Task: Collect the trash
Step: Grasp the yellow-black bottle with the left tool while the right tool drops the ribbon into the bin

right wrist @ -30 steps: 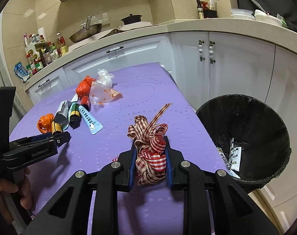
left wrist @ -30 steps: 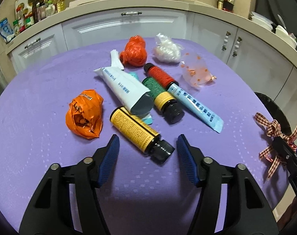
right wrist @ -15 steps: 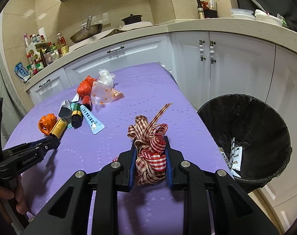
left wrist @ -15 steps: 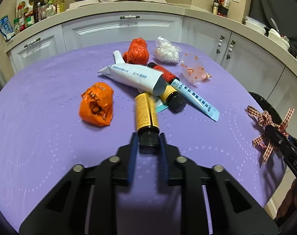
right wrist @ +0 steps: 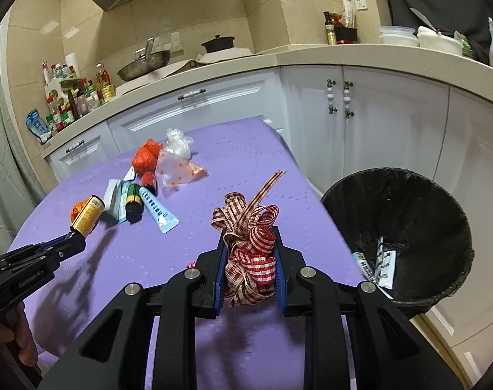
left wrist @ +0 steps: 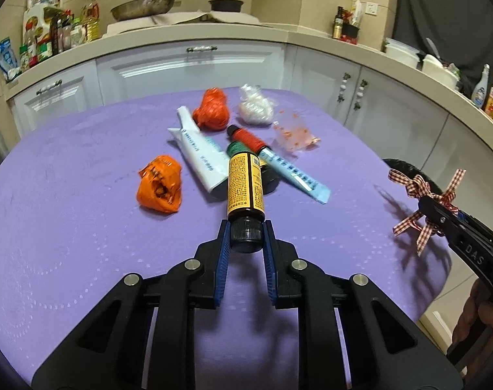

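We have both tools loaded: the left gripper is clamped on the black ribbed cap of the small brown glass bottle with the yellow label, and the right gripper is closed around the bunched red-and-white checked ribbon bow. The bottle appears lifted clear of the purple tablecloth; in the right wrist view it hangs above the cloth at the tip of the left tool, with its shadow falling apart from it. Its long axis runs straight on from the fingers, cap toward us and base pointing away toward the remaining litter, tilted somewhat upward. Our worry is the grip: we hold only the round, hard cap, so the heavier body sticks out unsupported, and a quick swing toward the black-lined round waste bin could let it pivot or slip out and drop onto the white squeezed tube and the other bottles beneath. The bin stands off the table's right edge, so the left hand must cross over, and the two tools could collide if both go together. The soft bow may also snag on the blue pads when released, with its loose tails hanging over the rim.
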`<state>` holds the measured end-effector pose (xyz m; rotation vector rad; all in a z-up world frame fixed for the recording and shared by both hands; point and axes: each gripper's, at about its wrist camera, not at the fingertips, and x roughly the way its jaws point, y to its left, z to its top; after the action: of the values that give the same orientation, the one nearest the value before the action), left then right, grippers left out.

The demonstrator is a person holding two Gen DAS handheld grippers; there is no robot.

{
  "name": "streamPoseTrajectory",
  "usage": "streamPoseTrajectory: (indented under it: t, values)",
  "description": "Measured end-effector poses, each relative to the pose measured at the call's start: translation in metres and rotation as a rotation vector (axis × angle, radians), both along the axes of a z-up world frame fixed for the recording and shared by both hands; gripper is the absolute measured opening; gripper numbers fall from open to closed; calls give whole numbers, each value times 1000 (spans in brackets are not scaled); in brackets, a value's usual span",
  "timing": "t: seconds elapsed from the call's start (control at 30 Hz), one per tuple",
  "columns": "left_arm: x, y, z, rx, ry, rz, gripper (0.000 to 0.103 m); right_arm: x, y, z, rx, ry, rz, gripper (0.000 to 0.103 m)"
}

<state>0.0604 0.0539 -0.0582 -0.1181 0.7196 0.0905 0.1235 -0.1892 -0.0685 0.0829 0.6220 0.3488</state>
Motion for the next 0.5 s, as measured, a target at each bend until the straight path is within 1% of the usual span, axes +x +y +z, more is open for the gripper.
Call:
streamPoseTrajectory:
  t: [0.2, 0.4, 0.5]
  values:
    - [6, -22, 12, 7, -36, -71, 19, 1, -25, 7, -4, -25, -69, 25]
    - [28, -64, 22, 0, -61, -190, 19, 9, -62, 11, -15, -44, -170, 25]
    - [40, -87, 24, 12, -70, -243, 19, 16, -84, 12, -20, -48, -229, 25]
